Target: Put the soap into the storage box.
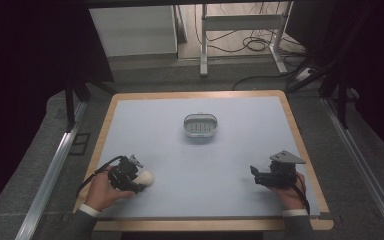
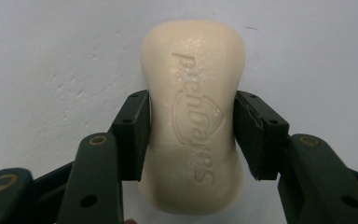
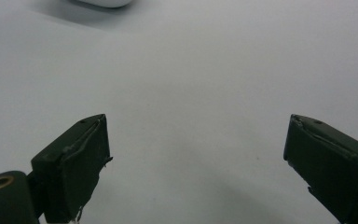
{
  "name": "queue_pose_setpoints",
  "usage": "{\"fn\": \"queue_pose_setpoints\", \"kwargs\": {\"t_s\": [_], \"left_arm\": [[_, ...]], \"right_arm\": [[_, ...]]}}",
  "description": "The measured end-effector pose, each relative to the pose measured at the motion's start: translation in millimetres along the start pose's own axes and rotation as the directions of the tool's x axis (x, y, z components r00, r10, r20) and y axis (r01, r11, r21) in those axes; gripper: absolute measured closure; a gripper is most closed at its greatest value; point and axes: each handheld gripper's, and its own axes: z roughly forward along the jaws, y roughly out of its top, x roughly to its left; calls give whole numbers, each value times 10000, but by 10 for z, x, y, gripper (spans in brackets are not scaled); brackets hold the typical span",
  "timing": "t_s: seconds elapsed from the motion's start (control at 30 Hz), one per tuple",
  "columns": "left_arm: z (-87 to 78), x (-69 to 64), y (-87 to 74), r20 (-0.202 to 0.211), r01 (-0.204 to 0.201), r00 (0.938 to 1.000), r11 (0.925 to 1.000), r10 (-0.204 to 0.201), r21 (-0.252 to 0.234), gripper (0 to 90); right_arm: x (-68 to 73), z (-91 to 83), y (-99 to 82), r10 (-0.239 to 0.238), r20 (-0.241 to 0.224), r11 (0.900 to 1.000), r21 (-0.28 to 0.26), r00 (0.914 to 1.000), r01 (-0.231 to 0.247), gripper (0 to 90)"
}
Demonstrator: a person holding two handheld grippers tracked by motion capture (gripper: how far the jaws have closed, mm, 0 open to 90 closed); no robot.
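Cream-coloured soap (image 2: 193,126), an embossed bar, sat clamped at its narrow waist between the two black jaws of the left gripper (image 2: 191,135), low over the pale blue mat (image 1: 200,160) near the table's front left corner. The right gripper (image 3: 196,163) rested near the front right corner with its jaws spread wide and nothing between them. A small white soap dish (image 1: 200,125) stood well apart from both, toward the middle of the mat.

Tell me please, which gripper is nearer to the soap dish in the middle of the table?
Neither clearly. The left gripper, shut on the soap bar, sits near the front left; the right gripper, open, near the front right. The soap dish lies between, farther back.
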Motion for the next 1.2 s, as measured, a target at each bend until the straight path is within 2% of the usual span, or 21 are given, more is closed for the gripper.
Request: {"fn": "queue_pose_setpoints", "kwargs": {"t_s": [0.1, 0.13, 0.23, 0.5, 0.63, 0.93, 1.07, 1.2], "left_arm": [[19, -6, 2, -23, -61, 10000, 9999, 61, 154, 475], [47, -15, 6, -20, -147, 9999, 9992, 148, 364, 475], [51, -36, 3, -68, -160, 9998, 9996, 162, 227, 488], [22, -9, 22, -59, -288, 9996, 9989, 290, 379, 495], [-45, 34, 31, -241, -146, 9996, 9998, 144, -98, 495], [-203, 147, 58, -162, 131, 9998, 9983, -140, -559, 495], [-247, 153, 76, -74, 169, 9998, 9963, -176, -838, 495], [-287, 157, 100, -77, 101, 9999, 9959, -109, -903, 495]], "right_arm": [[5, 3, 0, 11, 13, 10000, 3, 10000, -11, 65], [6, 3, 0, 7, 21, 10000, 5, 10000, -7, 65], [2, -8, 3, 7, 66, 10000, -37, 10000, -7, 65], [-2, -4, -2, -8, 95, 10000, -59, 10000, 8, 65], [-3, 3, -6, -55, 170, 10000, -23, 9998, 56, 65], [-10, 12, -14, 37, 184, 10000, -24, 9998, -37, 65], [-16, 22, -25, 83, 209, 10000, 25, 9997, -84, 65], [-14, 20, -28, 97, 241, 9999, 44, 9997, -98, 65]]}}
